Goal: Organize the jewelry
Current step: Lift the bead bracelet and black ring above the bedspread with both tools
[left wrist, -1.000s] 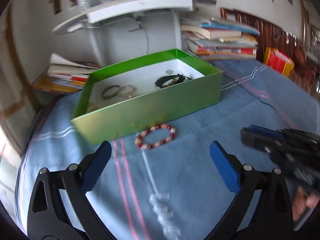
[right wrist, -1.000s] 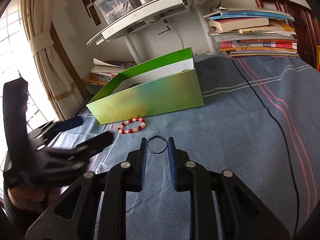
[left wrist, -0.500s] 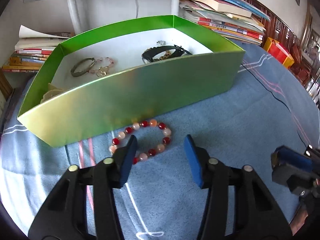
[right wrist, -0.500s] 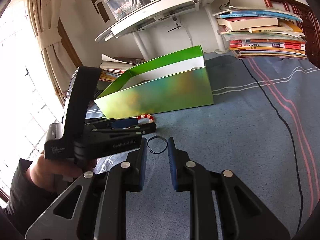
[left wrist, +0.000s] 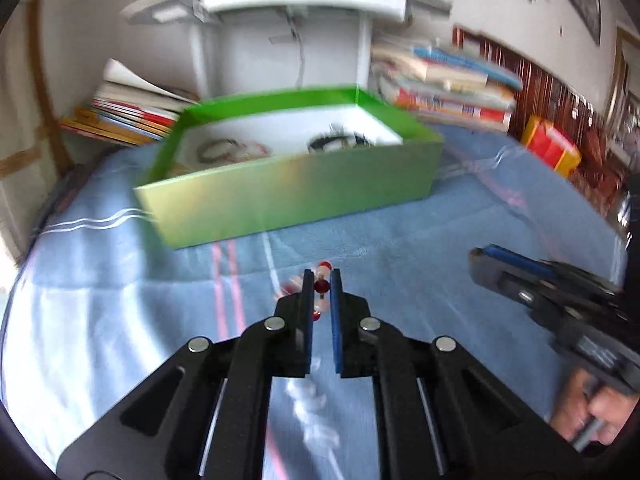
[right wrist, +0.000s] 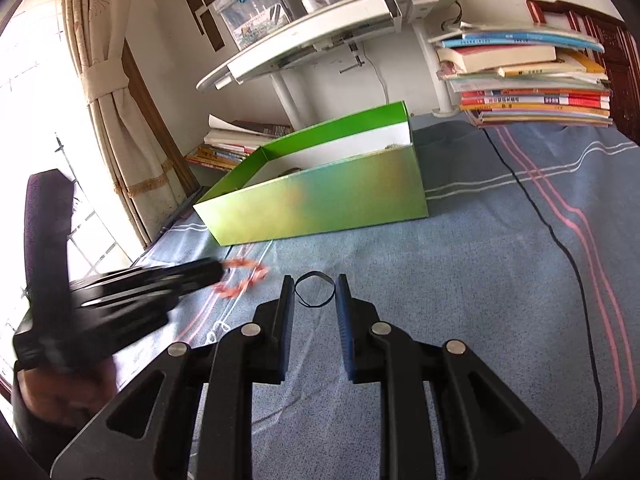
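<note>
Left claw clamped on the red-and-pale bead bracelet, a red bead pinched between its blue pads; rest of the strand dangles blurred off the tips just above the blue striped cloth, in front of the green box. Box sits open-topped w/ other jewelry inside: dark bracelet toward its right end, rings/bangles toward the left. Right claw low over the cloth, jaws only narrowly apart, gripping nothing; thin black band lies flat between its tips, touching neither pad as far as can be told. Right-wrist view shows the left claw at left, blurred, bracelet at its tip. Book stacks & white desk behind the box.
</note>
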`<move>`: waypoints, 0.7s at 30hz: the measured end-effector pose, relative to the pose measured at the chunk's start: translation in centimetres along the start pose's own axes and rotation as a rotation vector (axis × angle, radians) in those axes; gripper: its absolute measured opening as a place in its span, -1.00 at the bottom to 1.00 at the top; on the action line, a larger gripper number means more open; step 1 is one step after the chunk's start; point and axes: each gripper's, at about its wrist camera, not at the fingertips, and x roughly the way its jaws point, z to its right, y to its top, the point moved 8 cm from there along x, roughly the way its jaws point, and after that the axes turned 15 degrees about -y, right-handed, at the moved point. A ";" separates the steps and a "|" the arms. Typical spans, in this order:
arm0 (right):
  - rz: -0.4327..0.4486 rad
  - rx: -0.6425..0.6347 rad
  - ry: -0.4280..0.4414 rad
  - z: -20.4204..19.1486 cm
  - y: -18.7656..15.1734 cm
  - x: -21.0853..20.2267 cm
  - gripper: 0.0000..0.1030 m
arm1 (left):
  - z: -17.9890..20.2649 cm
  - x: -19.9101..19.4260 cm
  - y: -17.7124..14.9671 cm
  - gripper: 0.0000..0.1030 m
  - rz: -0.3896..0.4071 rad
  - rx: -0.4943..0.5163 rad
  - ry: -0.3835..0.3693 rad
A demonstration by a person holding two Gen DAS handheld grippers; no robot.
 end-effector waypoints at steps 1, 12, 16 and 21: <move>0.019 -0.004 0.003 -0.1 0.1 -0.4 -0.59 | 0.1 -1.5 -0.2 -0.85 0.029 -0.010 0.006; 0.112 -0.015 -0.143 0.5 -1.1 -5.0 -0.59 | 1.0 -10.7 -2.8 -0.85 0.196 -0.075 0.050; 0.137 -0.037 -0.187 0.7 -1.6 -8.1 -0.59 | 1.4 -11.2 -3.8 -0.85 0.207 -0.074 0.044; 0.159 -0.076 -0.211 -0.1 -2.1 -10.7 -0.59 | 2.8 -11.2 -5.0 -0.85 0.202 -0.048 0.016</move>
